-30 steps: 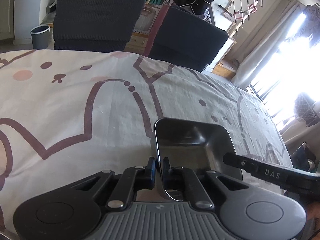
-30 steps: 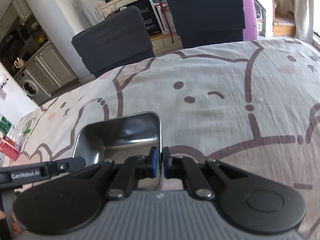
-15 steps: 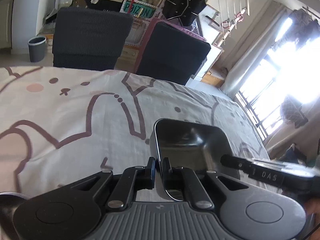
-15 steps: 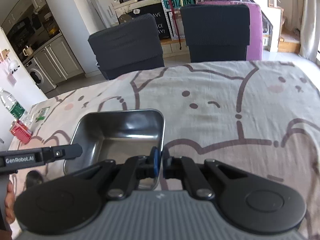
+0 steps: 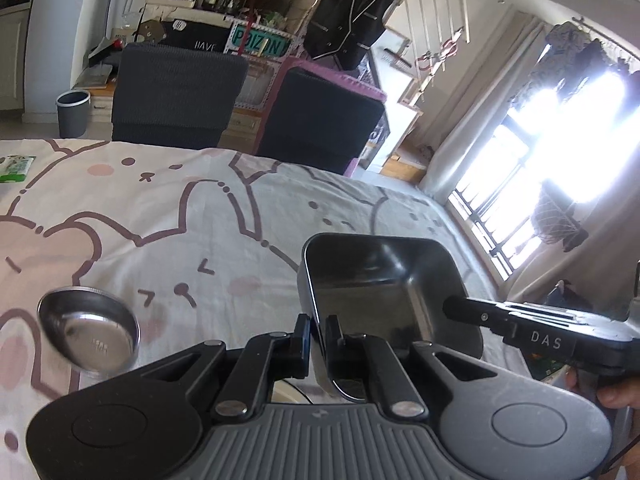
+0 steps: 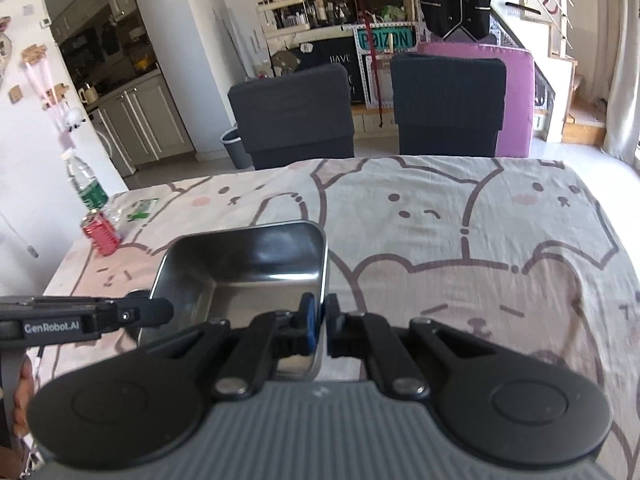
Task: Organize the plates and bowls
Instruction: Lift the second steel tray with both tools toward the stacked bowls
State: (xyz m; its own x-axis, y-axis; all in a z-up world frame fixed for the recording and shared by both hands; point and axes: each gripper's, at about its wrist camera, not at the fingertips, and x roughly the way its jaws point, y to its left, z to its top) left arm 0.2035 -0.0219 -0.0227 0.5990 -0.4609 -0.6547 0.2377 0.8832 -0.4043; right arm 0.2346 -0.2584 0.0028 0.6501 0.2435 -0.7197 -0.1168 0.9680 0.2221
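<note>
A square steel tray (image 5: pixel 380 280) (image 6: pixel 248 264) hangs above the cartoon-print tablecloth, held from both sides. My left gripper (image 5: pixel 318 328) is shut on its left wall, and the right gripper's arm (image 5: pixel 520 326) reaches in from the right. My right gripper (image 6: pixel 319 320) is shut on the tray's right wall, with the left gripper's arm (image 6: pixel 92 318) at the far left. A small round steel dish (image 5: pixel 90 330) lies on the cloth, left of the tray.
Two dark chairs (image 6: pixel 292 112) (image 6: pixel 448 104) stand behind the table (image 6: pixel 460 216). A water bottle (image 6: pixel 86 188), a red can (image 6: pixel 100 232) and a green packet (image 6: pixel 142 208) sit near the table's left edge. A bin (image 5: pixel 72 112) stands on the floor. Bright windows fill the right.
Both grippers have risen with the tray, so the table looks farther below. The round dish, bottle and can have come into view.
</note>
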